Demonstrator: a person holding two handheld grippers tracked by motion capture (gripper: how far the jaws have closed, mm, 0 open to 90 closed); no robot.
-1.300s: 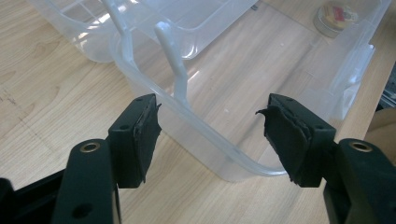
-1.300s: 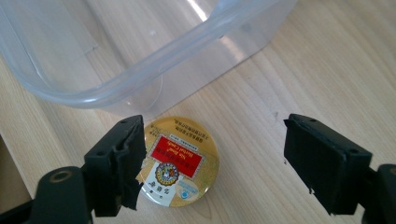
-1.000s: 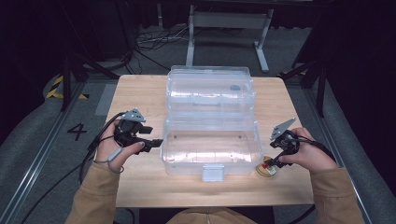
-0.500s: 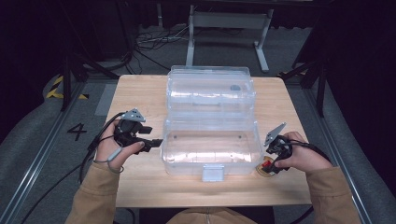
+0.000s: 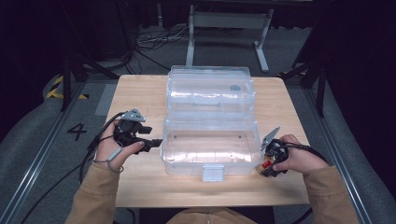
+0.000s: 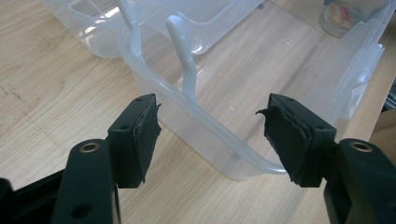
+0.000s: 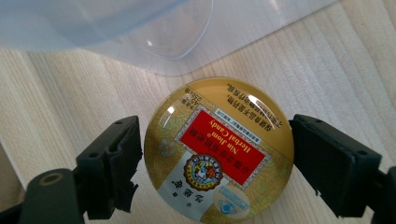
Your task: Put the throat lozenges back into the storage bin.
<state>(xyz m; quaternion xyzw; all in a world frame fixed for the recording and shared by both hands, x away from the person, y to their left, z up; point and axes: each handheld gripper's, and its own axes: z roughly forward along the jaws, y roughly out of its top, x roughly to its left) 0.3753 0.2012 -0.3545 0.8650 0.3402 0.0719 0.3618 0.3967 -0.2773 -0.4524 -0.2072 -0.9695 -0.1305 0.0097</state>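
Light wooden table [image 5: 140, 93], grey carpeted floor [image 5: 37, 135], metal stand [image 5: 229, 21], cables [image 5: 149, 39], dark surroundings

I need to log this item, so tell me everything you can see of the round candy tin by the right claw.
The candy tin is round with a glossy gold lid bearing a red label reading "Nin Jiom Herbal Candy", a crest and small printed text. It lies flat, lid up, on the wooden table, just outside the clear plastic box near its front right corner. The right claw is open around it, jaws flanking either side; contact is unclear.
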